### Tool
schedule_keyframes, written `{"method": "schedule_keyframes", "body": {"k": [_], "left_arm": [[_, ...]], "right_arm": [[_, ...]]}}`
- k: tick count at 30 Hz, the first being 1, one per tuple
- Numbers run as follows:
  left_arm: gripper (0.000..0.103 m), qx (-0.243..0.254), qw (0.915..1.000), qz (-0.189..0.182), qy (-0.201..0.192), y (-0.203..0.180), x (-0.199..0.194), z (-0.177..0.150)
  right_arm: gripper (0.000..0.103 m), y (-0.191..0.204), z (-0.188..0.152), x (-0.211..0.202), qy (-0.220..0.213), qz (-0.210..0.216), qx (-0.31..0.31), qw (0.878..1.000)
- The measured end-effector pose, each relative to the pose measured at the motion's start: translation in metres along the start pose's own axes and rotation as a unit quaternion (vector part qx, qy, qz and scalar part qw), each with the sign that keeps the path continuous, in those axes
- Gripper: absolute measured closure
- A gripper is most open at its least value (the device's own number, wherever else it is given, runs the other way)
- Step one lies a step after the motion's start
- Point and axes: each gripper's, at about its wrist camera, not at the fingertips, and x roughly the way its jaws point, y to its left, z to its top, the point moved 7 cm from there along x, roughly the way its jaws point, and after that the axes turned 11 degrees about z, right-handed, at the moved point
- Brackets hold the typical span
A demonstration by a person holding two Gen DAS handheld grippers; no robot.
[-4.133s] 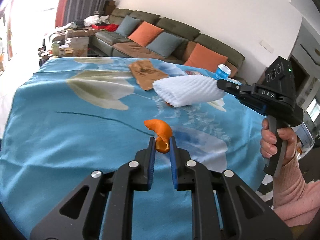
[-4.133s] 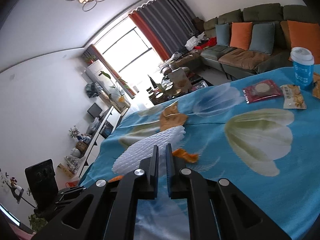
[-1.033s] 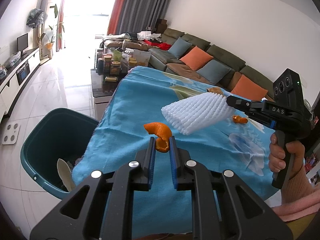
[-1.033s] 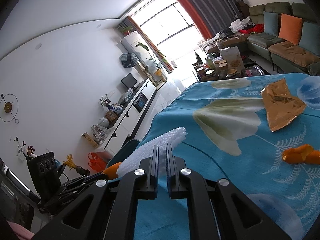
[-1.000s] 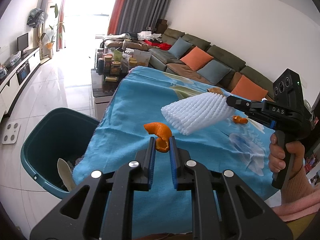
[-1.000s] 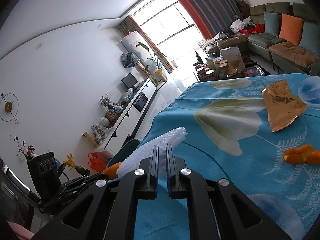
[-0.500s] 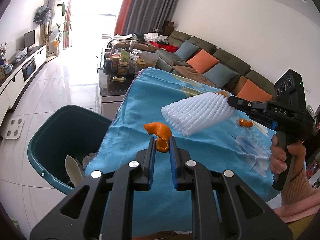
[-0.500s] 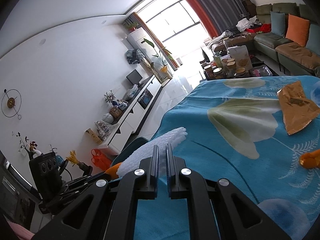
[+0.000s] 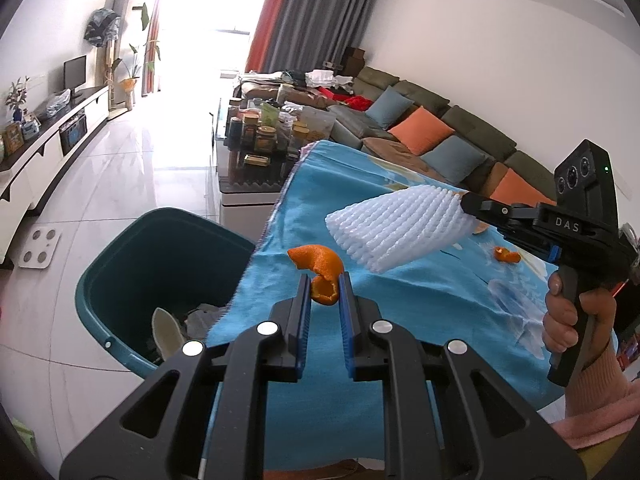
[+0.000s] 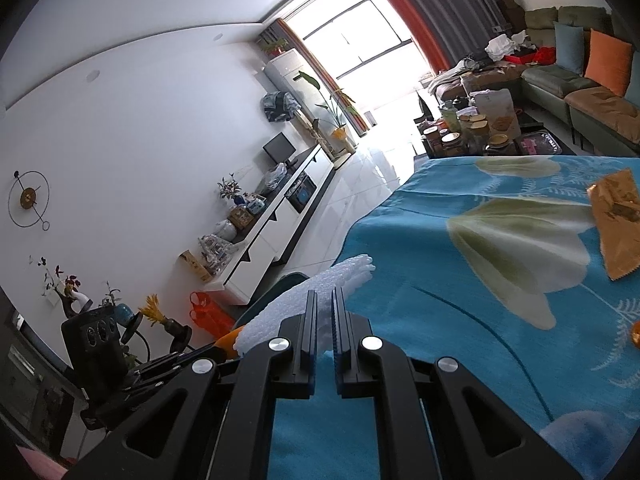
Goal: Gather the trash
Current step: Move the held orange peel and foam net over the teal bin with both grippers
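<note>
My left gripper (image 9: 325, 286) is shut on an orange peel (image 9: 319, 270) and holds it in the air over the edge of the blue tablecloth (image 9: 400, 304). A teal trash bin (image 9: 132, 268) stands on the floor below and to the left, with some trash inside. My right gripper (image 10: 324, 300) is shut on a white foam fruit net (image 10: 320, 296). In the left wrist view the net (image 9: 396, 226) hangs in the air to the right of the peel, held by the right gripper (image 9: 466, 204).
Another orange peel (image 9: 506, 255) and a brown wrapper (image 10: 618, 216) lie on the tablecloth. A coffee table with jars (image 9: 256, 140) stands beyond the table, a sofa (image 9: 440, 132) behind it. A white TV cabinet (image 10: 272, 236) runs along the left wall.
Both grippers have moved toward the table's edge and the bin, each still holding its item. The bin now shows larger and closer in the left wrist view.
</note>
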Motion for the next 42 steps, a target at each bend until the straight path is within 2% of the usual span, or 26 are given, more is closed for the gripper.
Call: {"method": "schedule_keyframes", "body": {"k": [24,42], "left_arm": [[0.089,-0.027,0.9991,0.030,-0.010,0.036,-0.008,0.003],[0.089,-0.044,0.9976,0.052,-0.014,0.040,-0.006,0.000]], "right_arm": [[0.097,0.022,0.001,0.038,0.030,0.018,-0.014,0.999],[0.097,0.032,0.003,0.064,0.045,0.023,-0.024,0.998]]}}
